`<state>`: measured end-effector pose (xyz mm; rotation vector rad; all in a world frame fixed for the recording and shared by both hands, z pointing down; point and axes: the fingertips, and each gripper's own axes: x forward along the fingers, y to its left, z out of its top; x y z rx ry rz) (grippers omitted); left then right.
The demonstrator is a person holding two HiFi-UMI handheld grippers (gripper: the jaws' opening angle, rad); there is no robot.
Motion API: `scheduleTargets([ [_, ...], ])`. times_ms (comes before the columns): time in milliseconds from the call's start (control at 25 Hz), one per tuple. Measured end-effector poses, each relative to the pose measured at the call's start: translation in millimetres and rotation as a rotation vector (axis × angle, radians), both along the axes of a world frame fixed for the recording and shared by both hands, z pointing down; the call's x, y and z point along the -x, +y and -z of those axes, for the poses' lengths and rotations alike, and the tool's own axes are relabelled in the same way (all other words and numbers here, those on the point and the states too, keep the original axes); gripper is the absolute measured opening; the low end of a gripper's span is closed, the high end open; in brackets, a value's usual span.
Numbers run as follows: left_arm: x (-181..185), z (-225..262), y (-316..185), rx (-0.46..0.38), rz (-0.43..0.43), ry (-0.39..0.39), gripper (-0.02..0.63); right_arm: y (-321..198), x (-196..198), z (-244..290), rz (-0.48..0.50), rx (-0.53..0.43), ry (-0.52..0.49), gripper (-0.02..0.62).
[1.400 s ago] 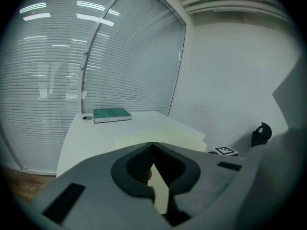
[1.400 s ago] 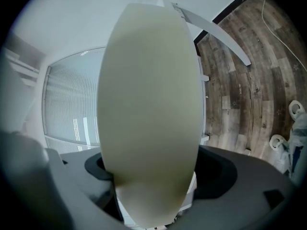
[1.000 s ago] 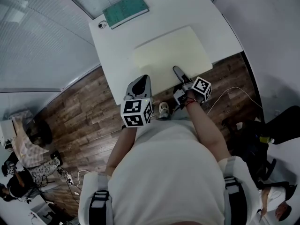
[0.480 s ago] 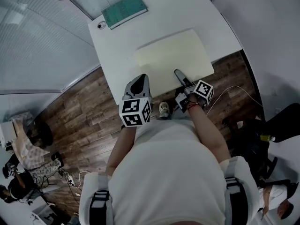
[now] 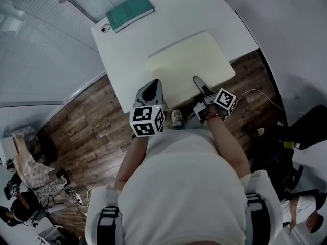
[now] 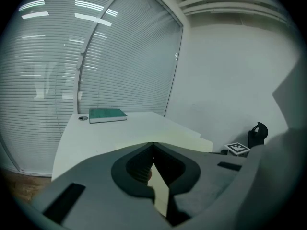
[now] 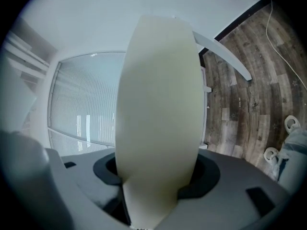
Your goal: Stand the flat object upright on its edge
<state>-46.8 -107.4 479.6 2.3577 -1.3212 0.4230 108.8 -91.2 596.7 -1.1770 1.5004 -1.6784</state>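
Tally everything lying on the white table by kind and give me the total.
Cream flat board: 1
Green book: 1
Small round disc: 1
Total: 3

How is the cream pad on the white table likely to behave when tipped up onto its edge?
The cream pad fills the gap of the right gripper, whose jaws have just been closing on it, so it seems thick enough to stand. Its outline looks flat and straight, suggesting stiffness. Being broad, it may still topple if nudged.
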Motion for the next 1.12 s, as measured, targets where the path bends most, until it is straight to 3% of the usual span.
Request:
scheduleTargets([
  [720,5,8,1,-0.021,-0.002,0.009,0.018,-25,-41,56,-0.078,-0.103,0.254,0.259],
  [1120,9,9,-8,-0.035,0.018,0.008,0.018,-60,-52,112,-0.035,-0.230,0.522,0.259],
])
